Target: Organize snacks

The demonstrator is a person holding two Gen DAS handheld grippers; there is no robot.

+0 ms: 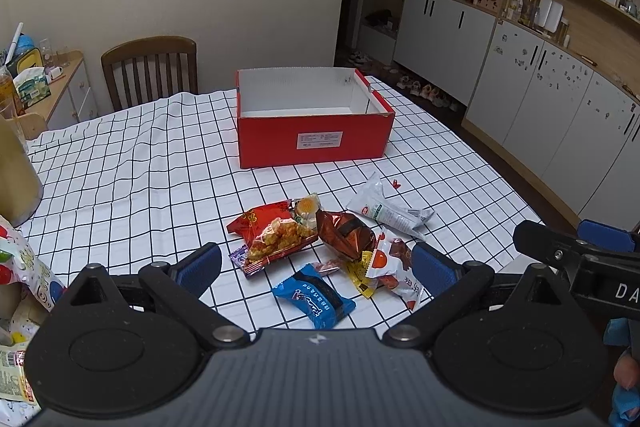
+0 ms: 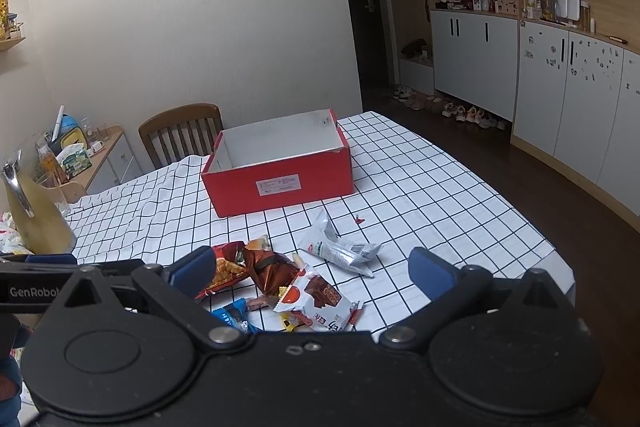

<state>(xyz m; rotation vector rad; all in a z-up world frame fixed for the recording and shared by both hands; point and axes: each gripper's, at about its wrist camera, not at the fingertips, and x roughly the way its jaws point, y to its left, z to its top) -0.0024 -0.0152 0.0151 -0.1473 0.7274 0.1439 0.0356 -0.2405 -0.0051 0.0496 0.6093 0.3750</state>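
Snacks [image 1: 320,251] lie heaped on the worktop [image 1: 140,167] just ahead of both spread, empty tools. Left tool [image 1: 316,263] sits nearer; the box [image 1: 312,143] stands beyond.

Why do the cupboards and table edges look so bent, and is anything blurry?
Left wrist view: the fisheye lens bows the white cupboards and the black-and-white checked tablecloth; the open red cardboard box stays sharp. Right wrist view: same bending, dark vignetted corners, and soft, even indoor light with no harsh glare.
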